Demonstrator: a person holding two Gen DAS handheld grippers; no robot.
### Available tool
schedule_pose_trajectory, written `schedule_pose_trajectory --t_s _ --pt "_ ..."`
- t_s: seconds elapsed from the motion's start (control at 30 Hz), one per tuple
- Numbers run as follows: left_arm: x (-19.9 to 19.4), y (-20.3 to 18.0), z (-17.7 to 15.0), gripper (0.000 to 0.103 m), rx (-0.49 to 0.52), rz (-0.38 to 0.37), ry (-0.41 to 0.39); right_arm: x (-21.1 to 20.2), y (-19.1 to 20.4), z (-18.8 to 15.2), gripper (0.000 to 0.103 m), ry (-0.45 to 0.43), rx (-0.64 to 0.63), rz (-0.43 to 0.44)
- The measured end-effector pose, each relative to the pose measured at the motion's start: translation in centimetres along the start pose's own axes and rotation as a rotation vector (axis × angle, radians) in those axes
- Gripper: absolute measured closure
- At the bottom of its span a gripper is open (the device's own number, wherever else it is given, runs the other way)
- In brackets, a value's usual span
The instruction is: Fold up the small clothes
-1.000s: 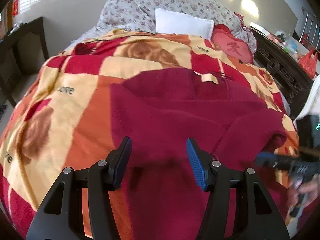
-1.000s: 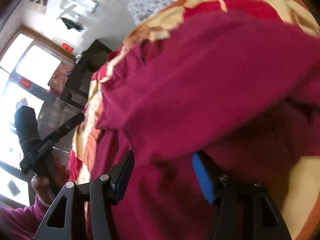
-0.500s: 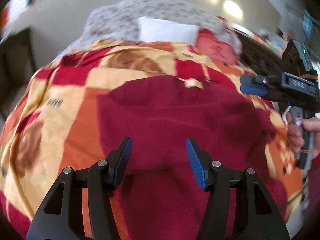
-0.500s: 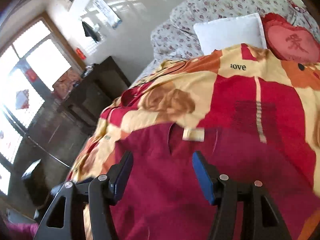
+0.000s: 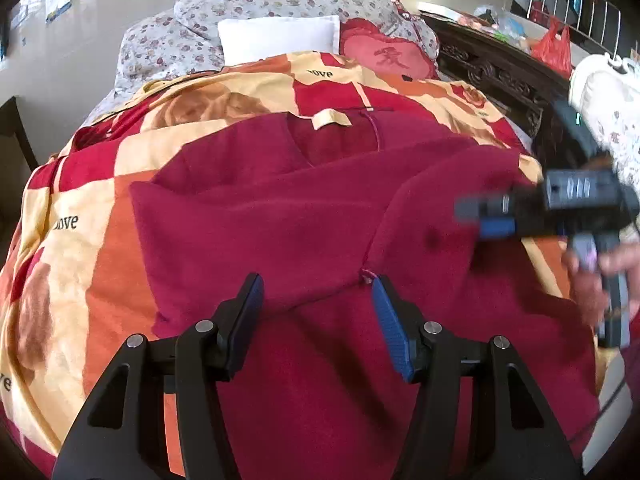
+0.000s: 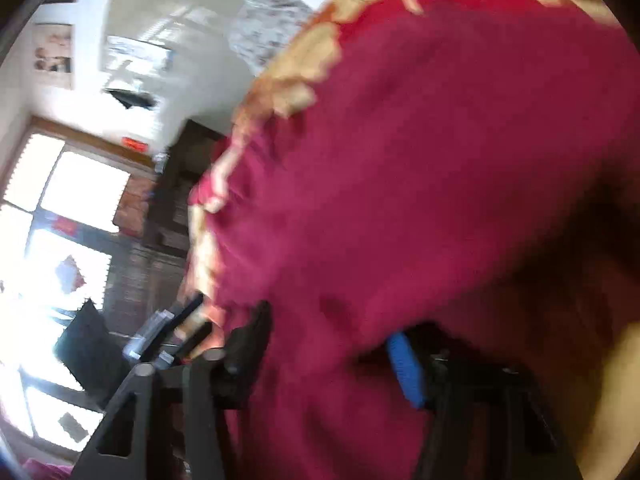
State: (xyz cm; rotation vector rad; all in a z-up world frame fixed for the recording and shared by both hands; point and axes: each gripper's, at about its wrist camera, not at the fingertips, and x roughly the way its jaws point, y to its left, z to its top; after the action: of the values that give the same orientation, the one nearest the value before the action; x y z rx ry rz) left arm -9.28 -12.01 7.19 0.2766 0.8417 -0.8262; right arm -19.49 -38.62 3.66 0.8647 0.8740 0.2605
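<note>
Left gripper (image 5: 318,312): jaws stand partly apart over the dark red garment (image 5: 304,216); cloth lies below and between the blue pads, but they do not press on it, so nothing is held.
Right gripper (image 6: 332,340): jaws have just been closing; red cloth fills the gap between them. The picture is blurred, and whether the pads pinch the cloth cannot be told.
Right gripper in the left view (image 5: 492,216): seen from the side at the garment's right edge, blurred, pointing left across the cloth, its handle in a person's hand (image 5: 600,276).
Garment: spread on the bed (image 5: 64,240), neckline at the far end with a pale label (image 5: 332,119) showing. A fold of cloth crosses its middle, and a lower edge meets a seam just ahead of the left gripper's right pad.
Blanket (image 5: 100,200): red, orange and cream squares with rose prints and the word "love", lying under the garment.
Head of the bed: a white pillow (image 5: 280,38) against floral bedding (image 5: 280,0), a red heart cushion (image 5: 386,56) beside it.
Right of the bed: dark carved wooden furniture (image 5: 500,76).
</note>
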Motion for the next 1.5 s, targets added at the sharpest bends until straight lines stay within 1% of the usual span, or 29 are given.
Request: schedule_pose_trajectory --t_s 0.03,0.1,0.13,0.17,0.2,0.27,0.33,0.43,0.53,0.63,0.7,0.8,0.9,0.97,1.03,1.07,1.1,1.13,1.17,1.2,1.23,1.3,1.37,1.43,1.5 --pt "-0.1 0.4 0.1 0.047 -0.009 -0.002 -0.001 -0.4 1.1 0.8 0.055 -0.03 -0.043 -0.006" --pt "0.1 1.3 0.4 0.047 -0.039 0.0 -0.002 -0.6 3.0 3.0 0.056 -0.072 -0.117 -0.054" --pt "0.2 1.6 0.6 0.047 -0.053 0.002 -0.001 -0.1 3.5 4.4 0.059 -0.079 -0.134 -0.087" --pt "0.4 2.0 0.9 0.047 -0.076 0.0 0.001 0.4 3.6 5.4 0.063 -0.082 -0.14 -0.095" --pt "0.5 2.2 1.1 0.047 -0.099 -0.015 -0.002 1.0 3.5 6.3 0.065 -0.084 -0.139 -0.1" --pt "0.6 2.7 1.8 0.047 -0.149 -0.071 -0.029 2.5 3.0 7.7 0.065 -0.075 -0.127 -0.121" --pt "0.9 2.9 2.6 0.047 -0.178 -0.091 -0.048 3.6 1.9 8.7 0.065 -0.049 -0.078 -0.132" --pt "2.2 2.7 4.3 0.047 -0.196 -0.104 -0.055 2.9 0.7 9.1 0.065 -0.088 -0.012 -0.072" --pt "4.4 2.1 6.2 0.047 -0.177 -0.103 -0.051 2.4 0.1 9.2 0.062 -0.114 0.021 -0.022" --pt "6.5 1.5 8.0 0.047 -0.133 -0.069 -0.059 3.1 -0.1 9.9 0.062 -0.093 0.006 -0.037" --pt "7.9 1.1 8.9 0.047 -0.107 -0.058 -0.061 3.2 -0.2 10.1 0.062 -0.09 0.001 -0.031" --pt "9.6 0.6 9.6 0.047 -0.074 -0.077 -0.044 3.2 -0.6 10.5 0.062 -0.09 0.028 0.009" --pt "10.8 -0.1 10.4 0.047 -0.048 -0.119 -0.024 3.1 -0.9 10.6 0.062 -0.08 0.032 0.039" --pt "11.4 -0.3 10.7 0.047 -0.044 -0.124 -0.003 2.9 -0.8 10.6 0.062 -0.069 0.022 0.03" --pt "11.9 -0.3 10.8 0.047 -0.052 -0.142 0.034 1.7 -0.3 10.4 0.061 -0.097 0.012 0.02" --pt "12.0 -0.3 10.7 0.05 -0.057 -0.147 0.043 0.2 -0.1 10.0 0.06 -0.132 0.002 0.023" --pt "11.8 -0.3 10.6 0.067 -0.061 -0.14 0.044 -1.0 0.1 9.6 0.06 -0.16 -0.006 0.023" --pt "11.6 -0.3 10.6 0.079 -0.067 -0.138 0.05 -2.7 0.2 9.0 0.059 -0.195 -0.016 0.015" --pt "11.3 -0.2 10.7 0.09 -0.083 -0.155 0.059 -4.8 0.1 8.1 0.057 -0.235 -0.025 -0.007" --pt "10.7 0.0 10.9 0.09 -0.118 -0.187 0.06 -6.6 0.0 7.3 0.056 -0.267 -0.03 -0.034" --pt "10.2 0.0 11.1 0.091 -0.139 -0.198 0.052 -8.8 -0.3 6.0 0.055 -0.304 -0.036 -0.081" --pt "9.0 -0.2 11.7 0.093 -0.179 -0.223 0.042 -11.4 -0.9 4.0 0.054 -0.33 -0.041 -0.159" --pt "7.5 -0.1 12.7 0.093 -0.246 -0.269 0.022 -12.7 -1.3 1.6 0.053 -0.321 -0.064 -0.278" --pt "5.9 -0.1 13.6 0.094 -0.289 -0.297 -0.004 -12.3 -1.2 -0.2 0.049 -0.278 -0.125 -0.429" --pt "4.1 -0.5 14.4 0.094 -0.298 -0.303 -0.034 -11.2 -1.1 -1.4 0.045 -0.233 -0.212 -0.561"
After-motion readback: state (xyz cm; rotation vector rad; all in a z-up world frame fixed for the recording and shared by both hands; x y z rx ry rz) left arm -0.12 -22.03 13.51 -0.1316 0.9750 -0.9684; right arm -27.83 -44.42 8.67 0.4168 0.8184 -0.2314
